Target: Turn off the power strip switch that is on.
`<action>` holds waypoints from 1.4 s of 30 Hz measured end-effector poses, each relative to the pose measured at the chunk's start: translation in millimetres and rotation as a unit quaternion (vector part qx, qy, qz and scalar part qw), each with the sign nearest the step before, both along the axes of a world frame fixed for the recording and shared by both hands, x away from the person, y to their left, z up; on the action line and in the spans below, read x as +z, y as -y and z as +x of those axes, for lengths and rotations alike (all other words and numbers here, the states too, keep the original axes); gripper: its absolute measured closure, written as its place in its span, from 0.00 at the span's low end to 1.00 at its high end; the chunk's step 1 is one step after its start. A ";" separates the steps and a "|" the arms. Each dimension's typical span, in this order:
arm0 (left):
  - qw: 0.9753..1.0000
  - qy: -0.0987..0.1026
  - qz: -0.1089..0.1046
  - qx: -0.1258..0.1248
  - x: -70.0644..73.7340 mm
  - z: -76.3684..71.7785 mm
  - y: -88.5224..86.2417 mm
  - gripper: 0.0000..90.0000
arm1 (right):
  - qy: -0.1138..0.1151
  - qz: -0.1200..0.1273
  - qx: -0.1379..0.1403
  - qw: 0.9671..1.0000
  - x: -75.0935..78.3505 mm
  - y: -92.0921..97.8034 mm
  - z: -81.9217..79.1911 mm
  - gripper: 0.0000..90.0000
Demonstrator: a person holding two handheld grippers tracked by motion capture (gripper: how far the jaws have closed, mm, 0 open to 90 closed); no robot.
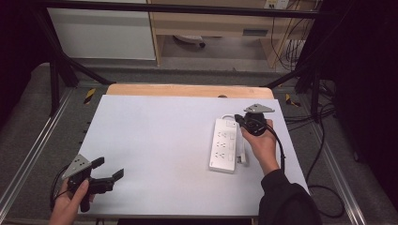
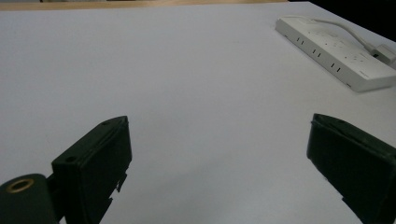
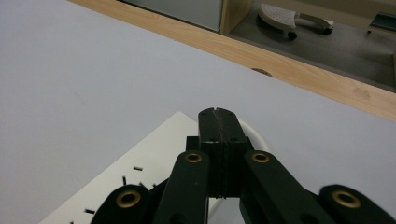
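Here the white table (image 1: pixel 155 145) takes most of the middle of the high view, with a strip of bare wood (image 1: pixel 187 90) along its far edge. Most of this surface is bare and gives wide open room, from the left edge across to the centre.

The white power strip (image 1: pixel 224 144) lies in the right part of the frame, close to the right edge of the table, with its long side going from near to far. Its white cable (image 1: pixel 242 152) runs along its right side. In the left gripper view the power strip (image 2: pixel 334 50) is in the upper right corner, well apart from the jaws. Any writing on it is too small to read.

The right gripper (image 1: pixel 241 120) is above the far end of the power strip, held by the right hand (image 1: pixel 261 143). In the right gripper view its jaws are pressed together with nothing between them, and the tip (image 3: pixel 217 115) is over the far end of the power strip (image 3: pixel 140 168); I cannot tell if it touches it.

The left gripper (image 1: pixel 108 168) is at the lower left of the high view, near the front edge of the table, held by the left hand (image 1: pixel 70 201). Its jaws stand wide apart and hold nothing; below them is only bare table (image 2: pixel 196 93).
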State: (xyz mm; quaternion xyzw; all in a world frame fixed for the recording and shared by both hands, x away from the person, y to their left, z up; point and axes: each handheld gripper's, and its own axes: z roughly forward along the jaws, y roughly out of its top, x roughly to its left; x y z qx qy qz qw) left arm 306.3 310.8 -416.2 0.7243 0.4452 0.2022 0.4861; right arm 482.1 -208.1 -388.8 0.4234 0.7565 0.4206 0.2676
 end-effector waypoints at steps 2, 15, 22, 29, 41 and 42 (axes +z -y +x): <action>1.000 0.000 0.000 0.000 -0.1 0.0 0.0 0.07 | -0.003 -0.001 0.000 1.000 -2.0 -0.3 0.0 1.00; 1.000 0.000 0.003 -0.001 -0.1 0.2 0.1 0.07 | -0.017 -0.002 0.005 1.000 -15.8 -0.6 -2.6 1.00; 1.000 0.000 0.003 -0.001 -0.1 0.1 0.2 0.07 | -0.023 -0.002 0.010 1.000 -21.7 -2.7 -4.4 1.00; 1.000 0.000 0.004 -0.001 -0.3 0.3 0.1 0.07 | -0.034 -0.004 0.011 0.999 -29.5 -3.0 -6.7 1.00; 1.000 -0.001 0.004 -0.001 -0.3 0.1 0.4 0.07 | -0.035 0.002 0.015 0.999 -36.8 -5.6 -15.2 1.00; 1.000 0.000 0.005 -0.001 -0.4 0.2 0.4 0.07 | -0.035 -0.003 0.018 0.999 -37.7 -6.9 -16.7 1.00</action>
